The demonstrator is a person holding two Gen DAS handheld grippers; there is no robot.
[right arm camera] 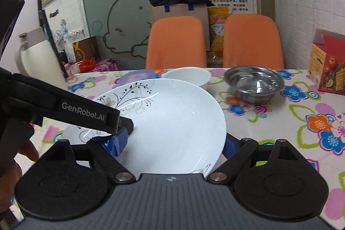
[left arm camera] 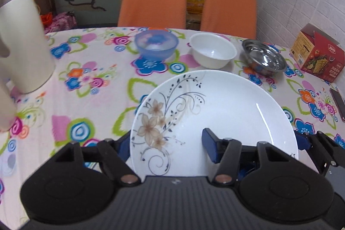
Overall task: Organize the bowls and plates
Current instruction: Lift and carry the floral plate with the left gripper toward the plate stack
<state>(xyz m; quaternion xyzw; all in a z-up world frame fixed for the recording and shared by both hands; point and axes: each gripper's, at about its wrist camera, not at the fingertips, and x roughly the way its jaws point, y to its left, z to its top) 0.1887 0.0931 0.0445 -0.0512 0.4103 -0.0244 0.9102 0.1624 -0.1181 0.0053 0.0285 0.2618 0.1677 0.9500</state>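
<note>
Above the tablecloth point(left arm camera: 90, 87), the plate point(left arm camera: 226, 113) hangs pinched edge-on by both grippers, left point(left arm camera: 168, 149) and right point(right arm camera: 172, 144); uneven pull could slip it onto the steel bowl point(left arm camera: 264, 59) or white bowl point(left arm camera: 212, 53).

I see a glossy white ceramic plate point(left arm camera: 226, 105) with a printed flower pattern. Near the table's far edge stand a translucent blue plastic bowl point(left arm camera: 156, 43), a smooth white bowl point(left arm camera: 212, 53) and a shiny metal bowl point(left arm camera: 264, 57). The tablecloth point(left arm camera: 90, 83) looks matt cloth.
</note>
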